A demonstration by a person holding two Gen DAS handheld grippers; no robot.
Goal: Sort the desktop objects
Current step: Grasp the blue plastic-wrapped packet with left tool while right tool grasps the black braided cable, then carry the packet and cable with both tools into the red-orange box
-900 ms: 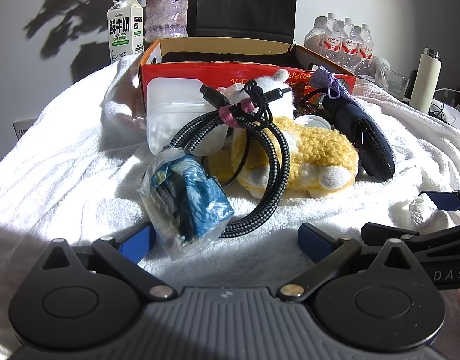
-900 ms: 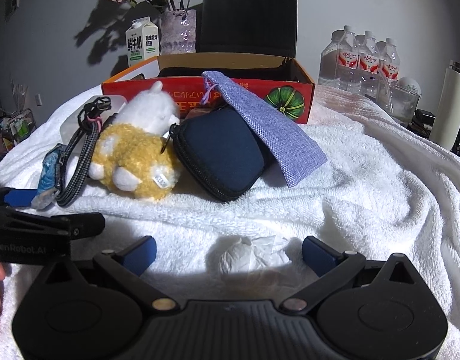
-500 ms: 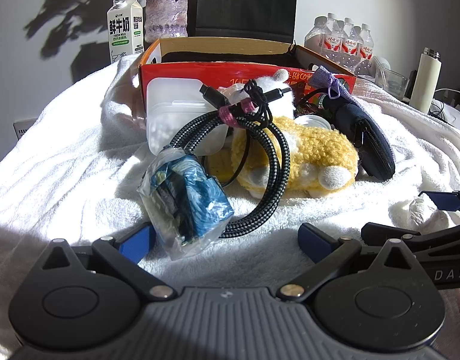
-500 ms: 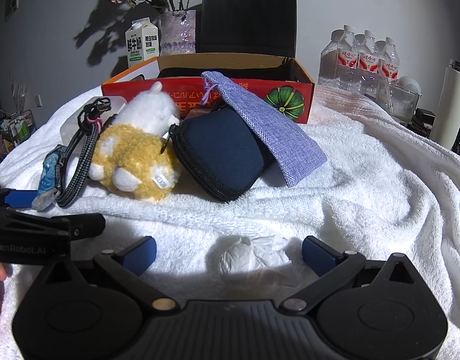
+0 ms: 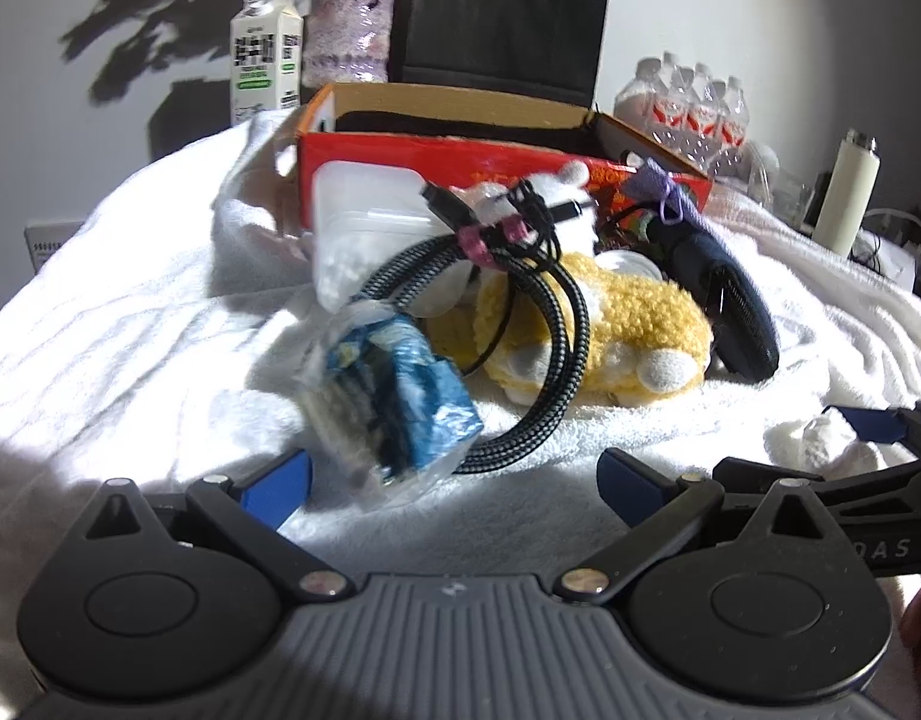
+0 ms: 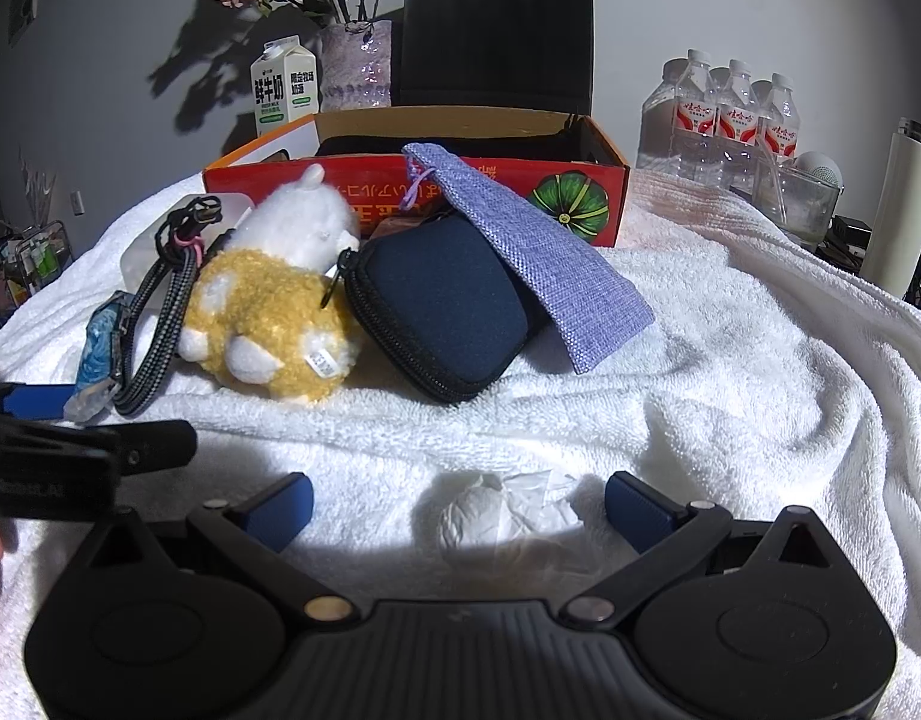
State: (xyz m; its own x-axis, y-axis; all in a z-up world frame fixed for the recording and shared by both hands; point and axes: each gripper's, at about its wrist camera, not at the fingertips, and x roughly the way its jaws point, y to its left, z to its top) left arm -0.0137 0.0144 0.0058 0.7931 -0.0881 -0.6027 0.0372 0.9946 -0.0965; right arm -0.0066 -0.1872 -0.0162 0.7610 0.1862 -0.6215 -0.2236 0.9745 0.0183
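On the white towel [image 6: 730,360], near side of the red cardboard box [image 6: 580,180], everything appears unsorted: wrapped blue packet [image 5: 394,396], braided cable coil [image 5: 538,324], yellow plush toy [image 6: 268,324], navy zip pouch [image 6: 448,306], lilac drawstring bag [image 6: 538,252], crumpled tissue [image 6: 496,510]. Box shows only dark lining. Left gripper [image 5: 454,474] jaws apart, packet just ahead; right gripper [image 6: 460,507] jaws apart, astride the tissue, not clamped. Judgement: sorting barely begun, first picks pending.
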